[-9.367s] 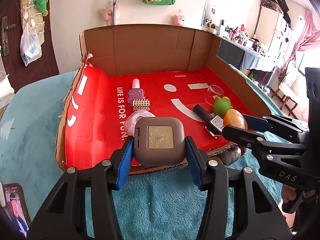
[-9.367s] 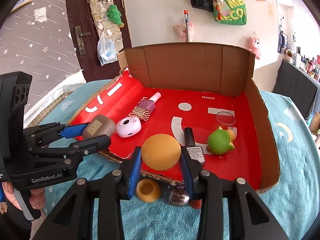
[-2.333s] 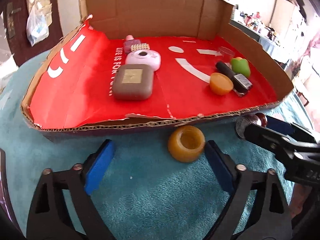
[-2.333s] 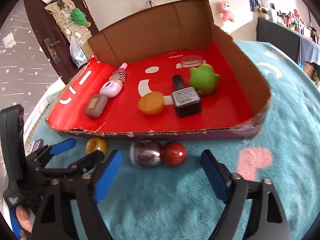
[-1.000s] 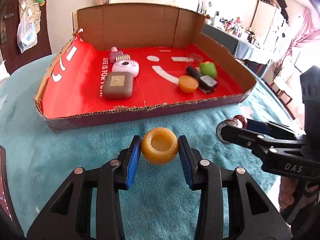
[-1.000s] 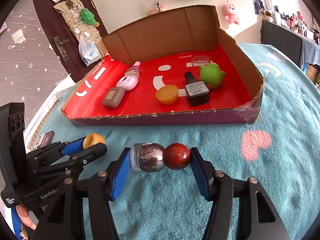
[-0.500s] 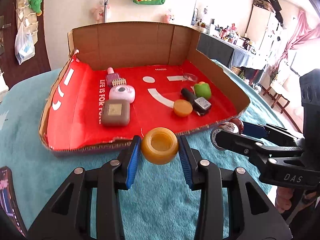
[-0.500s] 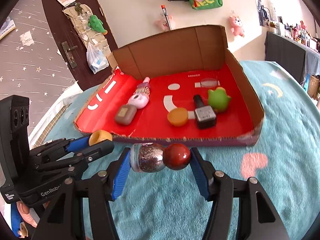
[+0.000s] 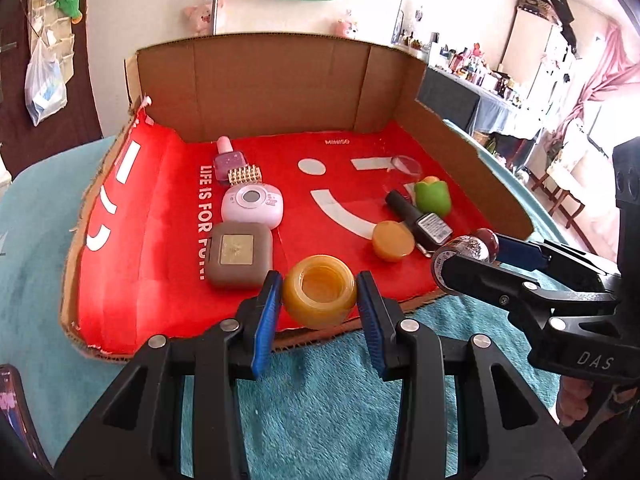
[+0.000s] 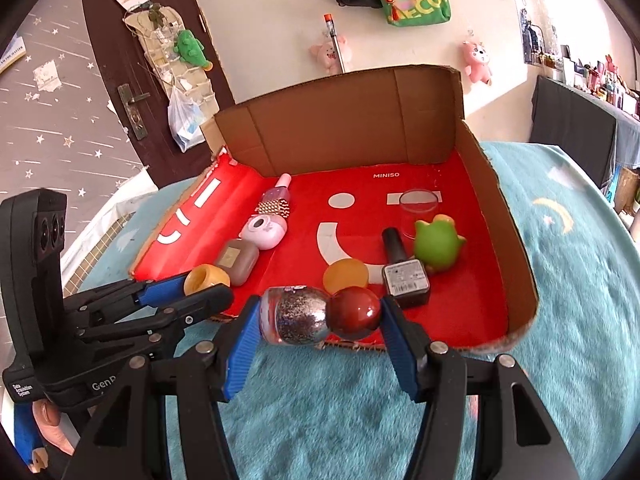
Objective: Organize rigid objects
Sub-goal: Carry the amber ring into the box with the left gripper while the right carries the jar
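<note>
**Both grippers loaded, closing on the box**

Both hands have come up and forward since a second ago: the box's near edge, then well ahead of the fingertips, now sits right under them.

Left gripper (image 9: 319, 294) is clenched on the yellow jar (image 9: 319, 291), blue pads pressing its two sides, mouth facing up toward the camera. It hangs over the near edge of the box (image 9: 460, 148), just right of the brown case (image 9: 239, 255) and near the orange lid (image 9: 393, 240).

Right gripper (image 10: 318, 314) grips the glitter bottle (image 10: 296, 314) end to end: one pad on its base, the other on its red ball cap (image 10: 354, 312). So the long axis runs left to right, straight across the jaws, which stand part open around its length. It hovers at the near edge too, just this side of the orange lid and the black bottle (image 10: 404, 272).

What matters next, I'd say: the free red floor lies straight ahead and below both loads. The gap between the brown case and the orange lid looks like the jar's spot, and the left hand is the nearer to it. The glitter bottle, lying crosswise, needs a wider patch; the near right corner, this side of the green toy (image 10: 436, 244), looks open.

Risk: that round bottle could roll once let go.
</note>
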Action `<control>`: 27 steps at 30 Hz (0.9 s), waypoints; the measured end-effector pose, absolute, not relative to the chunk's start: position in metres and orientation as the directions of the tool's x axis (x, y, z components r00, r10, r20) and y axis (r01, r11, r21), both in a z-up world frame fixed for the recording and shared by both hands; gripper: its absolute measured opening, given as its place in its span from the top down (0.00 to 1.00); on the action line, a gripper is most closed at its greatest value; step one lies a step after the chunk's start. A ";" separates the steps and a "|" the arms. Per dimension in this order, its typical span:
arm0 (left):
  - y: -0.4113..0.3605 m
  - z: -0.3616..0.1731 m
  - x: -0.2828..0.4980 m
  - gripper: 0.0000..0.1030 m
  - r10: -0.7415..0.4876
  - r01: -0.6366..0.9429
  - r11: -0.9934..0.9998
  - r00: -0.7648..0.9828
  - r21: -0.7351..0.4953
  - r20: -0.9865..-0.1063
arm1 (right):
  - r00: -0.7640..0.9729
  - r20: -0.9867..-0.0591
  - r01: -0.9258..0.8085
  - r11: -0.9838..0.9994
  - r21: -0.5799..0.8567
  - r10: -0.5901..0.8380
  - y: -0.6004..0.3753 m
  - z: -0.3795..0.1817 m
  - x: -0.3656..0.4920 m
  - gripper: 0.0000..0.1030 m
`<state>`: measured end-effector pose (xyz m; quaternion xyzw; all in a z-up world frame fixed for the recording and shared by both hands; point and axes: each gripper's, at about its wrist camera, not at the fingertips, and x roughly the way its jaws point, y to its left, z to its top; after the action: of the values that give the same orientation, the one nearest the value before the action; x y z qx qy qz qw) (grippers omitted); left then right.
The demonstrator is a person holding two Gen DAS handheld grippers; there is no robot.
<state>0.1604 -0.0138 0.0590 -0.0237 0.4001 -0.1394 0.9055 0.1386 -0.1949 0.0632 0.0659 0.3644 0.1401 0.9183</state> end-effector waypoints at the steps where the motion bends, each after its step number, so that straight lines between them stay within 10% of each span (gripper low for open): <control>1: -0.013 0.057 0.163 0.65 -0.274 0.234 0.959 0.635 -0.158 -0.723 | 0.692 -0.655 -0.210 0.952 0.221 0.305 -0.195 0.062 0.140 0.41; 27: -0.007 0.034 0.189 0.65 -0.254 0.215 0.964 0.576 -0.156 -0.777 | 0.567 -0.790 -0.231 0.966 0.116 0.231 -0.177 0.043 0.173 0.41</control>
<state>0.1886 -0.0073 0.0336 -0.0221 0.4409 -0.1323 0.8875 0.1731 -0.1769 0.0427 0.0000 0.4464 0.1304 0.8853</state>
